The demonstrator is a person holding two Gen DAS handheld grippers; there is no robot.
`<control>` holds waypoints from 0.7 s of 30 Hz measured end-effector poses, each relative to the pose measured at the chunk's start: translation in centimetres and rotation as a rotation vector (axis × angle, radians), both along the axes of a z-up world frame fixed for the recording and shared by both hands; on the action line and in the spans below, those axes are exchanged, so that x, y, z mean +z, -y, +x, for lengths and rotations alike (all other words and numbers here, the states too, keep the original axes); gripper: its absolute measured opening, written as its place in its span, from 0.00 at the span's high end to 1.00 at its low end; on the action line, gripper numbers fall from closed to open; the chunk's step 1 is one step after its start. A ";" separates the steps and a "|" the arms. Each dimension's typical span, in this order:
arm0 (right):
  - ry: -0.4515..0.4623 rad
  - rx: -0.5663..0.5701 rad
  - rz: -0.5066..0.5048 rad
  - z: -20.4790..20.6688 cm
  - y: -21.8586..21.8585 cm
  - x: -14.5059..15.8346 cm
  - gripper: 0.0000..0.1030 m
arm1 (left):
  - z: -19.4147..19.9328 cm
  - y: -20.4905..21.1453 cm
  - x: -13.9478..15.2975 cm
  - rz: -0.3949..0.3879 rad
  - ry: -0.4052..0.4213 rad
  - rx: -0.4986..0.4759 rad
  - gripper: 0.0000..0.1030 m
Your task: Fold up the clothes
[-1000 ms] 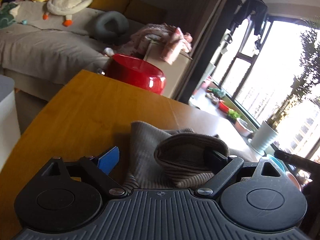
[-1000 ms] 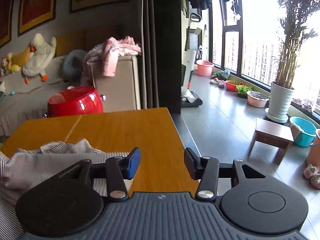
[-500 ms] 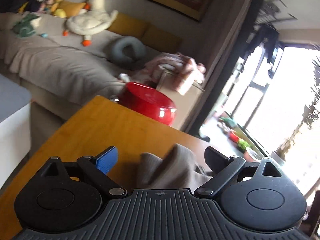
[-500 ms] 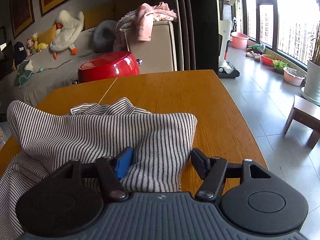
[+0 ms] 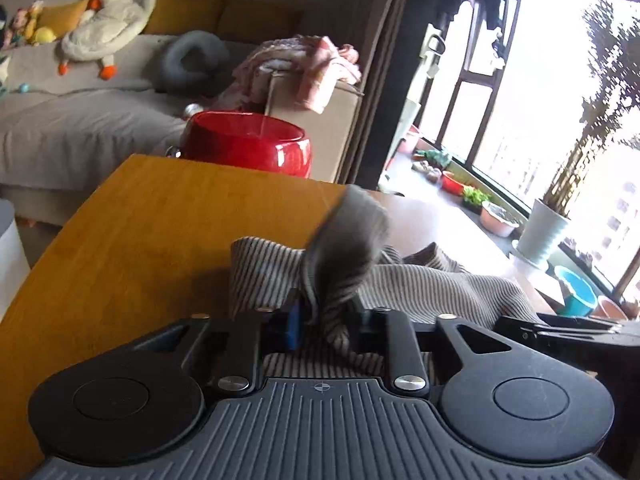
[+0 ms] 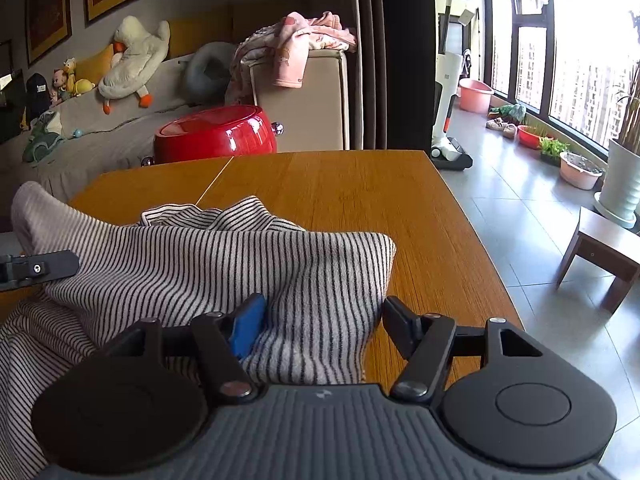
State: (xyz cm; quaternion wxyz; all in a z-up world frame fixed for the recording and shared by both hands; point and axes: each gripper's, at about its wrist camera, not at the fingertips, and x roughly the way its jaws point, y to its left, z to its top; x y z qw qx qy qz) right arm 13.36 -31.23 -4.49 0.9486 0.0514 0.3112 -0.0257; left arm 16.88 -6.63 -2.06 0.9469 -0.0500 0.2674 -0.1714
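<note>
While lying rumpled on the wooden table [image 6: 360,184], striped garment [image 6: 208,264] pinched at one fold by left gripper [image 5: 324,316], clenched tight. Right gripper [image 6: 324,320] spread wide, fabric lying between its fingers.

Strong daylight from windows [image 5: 532,92] at right, blown out white. Sofa [image 6: 100,136] side dim. Glare spots on red pot [image 6: 216,136]. Raised cloth [image 5: 348,236] motion-blurred in left view. Fisheye bending at edges.
</note>
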 end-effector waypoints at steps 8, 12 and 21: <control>-0.003 0.006 0.036 0.0 0.4 -0.1 0.35 | -0.6 -2.0 4.1 -0.018 0.055 0.013 0.81; 0.000 0.015 0.040 0.1 0.4 0.0 0.31 | -0.3 -3.8 6.0 -0.050 0.064 0.042 0.83; -0.016 0.000 -0.001 0.7 0.1 0.1 0.30 | 0.5 -6.9 8.4 -0.106 0.047 0.077 0.83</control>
